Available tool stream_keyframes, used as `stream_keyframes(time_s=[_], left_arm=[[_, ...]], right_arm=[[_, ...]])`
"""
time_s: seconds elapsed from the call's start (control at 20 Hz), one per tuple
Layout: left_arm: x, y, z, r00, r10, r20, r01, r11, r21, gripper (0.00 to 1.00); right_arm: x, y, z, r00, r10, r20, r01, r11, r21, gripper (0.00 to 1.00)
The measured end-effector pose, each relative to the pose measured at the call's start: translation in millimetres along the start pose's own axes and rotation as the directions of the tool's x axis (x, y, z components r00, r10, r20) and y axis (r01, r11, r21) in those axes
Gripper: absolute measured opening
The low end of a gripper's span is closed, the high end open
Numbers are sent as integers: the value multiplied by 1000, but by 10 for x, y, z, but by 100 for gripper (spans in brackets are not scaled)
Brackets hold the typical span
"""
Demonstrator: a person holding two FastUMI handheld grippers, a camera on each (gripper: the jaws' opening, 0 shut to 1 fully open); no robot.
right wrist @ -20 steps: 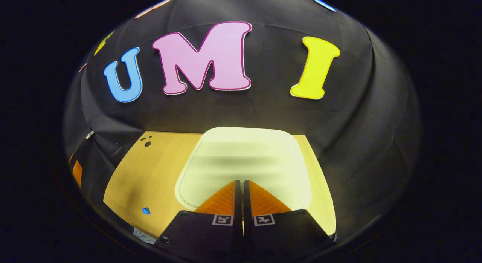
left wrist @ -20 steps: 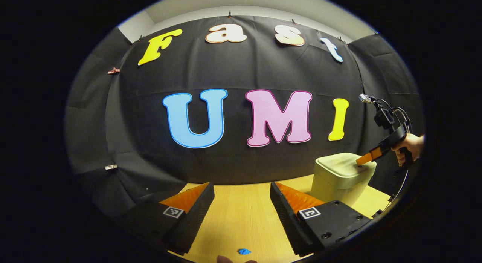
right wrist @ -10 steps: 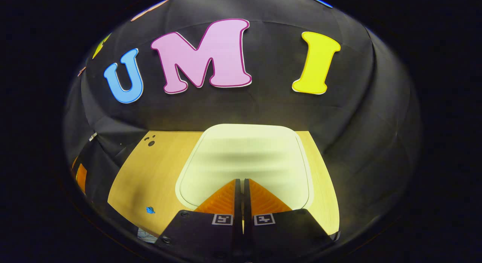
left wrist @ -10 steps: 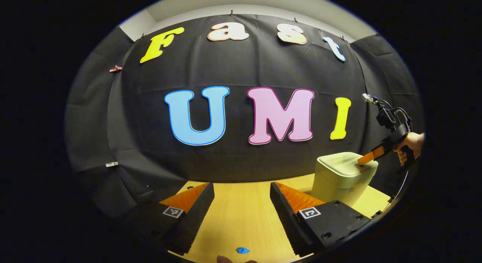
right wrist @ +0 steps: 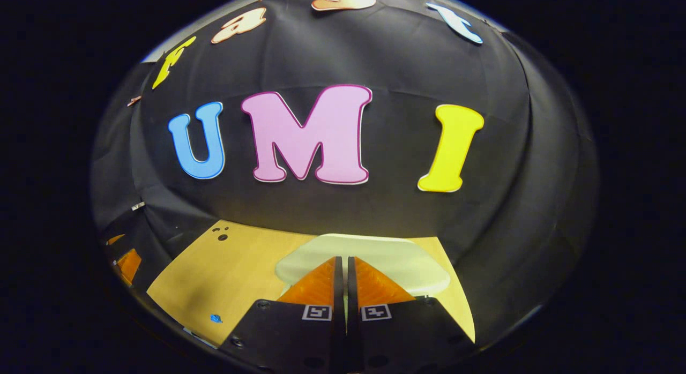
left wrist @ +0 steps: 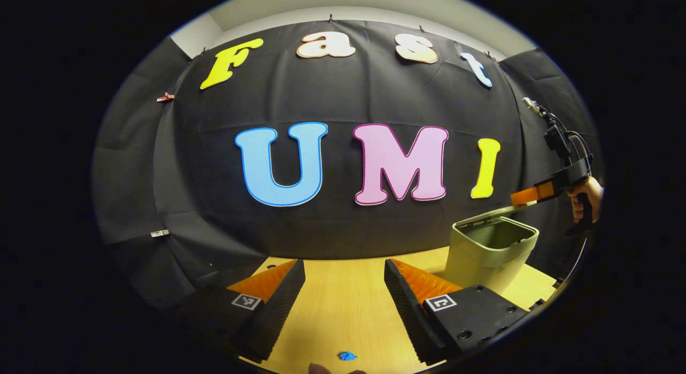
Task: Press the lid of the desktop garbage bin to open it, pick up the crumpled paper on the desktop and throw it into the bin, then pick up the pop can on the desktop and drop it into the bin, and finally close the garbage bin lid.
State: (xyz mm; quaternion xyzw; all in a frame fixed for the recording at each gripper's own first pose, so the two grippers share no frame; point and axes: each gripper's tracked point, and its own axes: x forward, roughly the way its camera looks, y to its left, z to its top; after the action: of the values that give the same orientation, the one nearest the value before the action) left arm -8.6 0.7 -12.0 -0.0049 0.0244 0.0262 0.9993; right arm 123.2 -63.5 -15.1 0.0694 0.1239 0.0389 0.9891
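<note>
Bin stands open on wooden desktop.

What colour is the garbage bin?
Pale cream-green garbage bin, clearest in the left gripper view.

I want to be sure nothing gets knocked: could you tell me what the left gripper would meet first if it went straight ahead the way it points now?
Probably nothing near: the left gripper points over bare table toward the booth wall. The bin stands off to its right, seemingly outside that line.
</note>
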Motion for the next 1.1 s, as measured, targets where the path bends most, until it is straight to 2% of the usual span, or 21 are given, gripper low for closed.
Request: stream_keyframes(time_s=[0.35,0.55,0.65,0.7,0.8,1.1], left_arm=[[1,13,-13,1000,-4,0,4,1000,6,95],[0,25,-17,1000,-2,0,2,1000,7,95],[-9,32,-28,1000,-1,-3,1,1000,11,95],[-16,47,-46,1000,0,-8,0,1000,15,95],[-35,50,-77,1000,-2,-17,3,1000,19,95],[-134,49,-356,993,-29,-112,35,998,50,95]], right_arm=[[-229,153,430,987,34,160,-35,999,1,5],[-444,392,510,970,109,216,-103,994,-39,6],[-510,533,454,966,142,214,-130,989,-68,18],[-545,622,388,967,156,203,-143,987,-78,28],[-639,791,235,966,187,177,-175,981,-83,59],[-743,986,-213,977,191,97,-179,977,-113,59]])
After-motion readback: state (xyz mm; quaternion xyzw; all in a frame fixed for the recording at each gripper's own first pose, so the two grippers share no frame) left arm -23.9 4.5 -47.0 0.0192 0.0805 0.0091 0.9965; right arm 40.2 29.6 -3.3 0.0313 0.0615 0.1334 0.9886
